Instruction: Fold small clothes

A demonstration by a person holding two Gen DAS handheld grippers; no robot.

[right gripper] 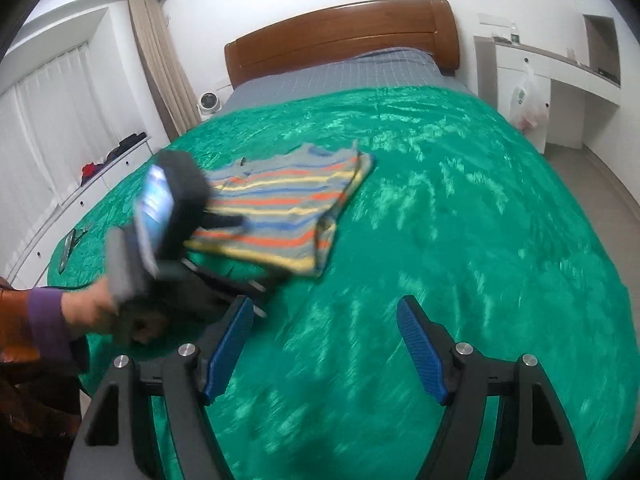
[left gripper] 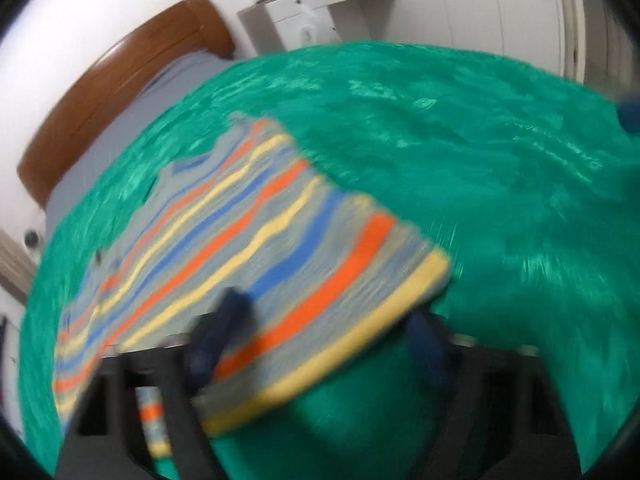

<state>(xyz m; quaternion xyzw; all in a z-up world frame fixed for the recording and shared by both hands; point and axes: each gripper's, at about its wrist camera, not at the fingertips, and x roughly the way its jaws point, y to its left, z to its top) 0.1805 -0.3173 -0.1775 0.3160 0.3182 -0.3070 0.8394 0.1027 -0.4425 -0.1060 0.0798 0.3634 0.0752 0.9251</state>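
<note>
Where the bed (right gripper: 328, 68) fills both views, a shiny green blanket (right gripper: 460, 220) covers most of it, leaving a strip of grey checked sheet (right gripper: 340, 72) bare at the head end below the brown wooden headboard (right gripper: 340, 32). On the blanket, toward the bed's left edge as the right wrist camera sees it, lies a small striped shirt (right gripper: 288, 204), grey with orange, yellow and blue bands, its left part flat and its right part doubled over itself. The left gripper (left gripper: 320, 340) has the shirt's yellow-banded hem edge between its dark blue fingers (left gripper: 224, 332); one finger lies on top of the cloth and the other shows past the hem, but the picture is too blurred to tell whether the pads press on the cloth. In the right wrist view a hand (right gripper: 100, 308) with a purple cuff (right gripper: 46, 316) holds that tool at the shirt's near edge. The right gripper (right gripper: 320, 348) hangs over bare blanket near the bed's foot edge, its blue fingers (right gripper: 228, 352) wide apart with nothing between them.
</note>
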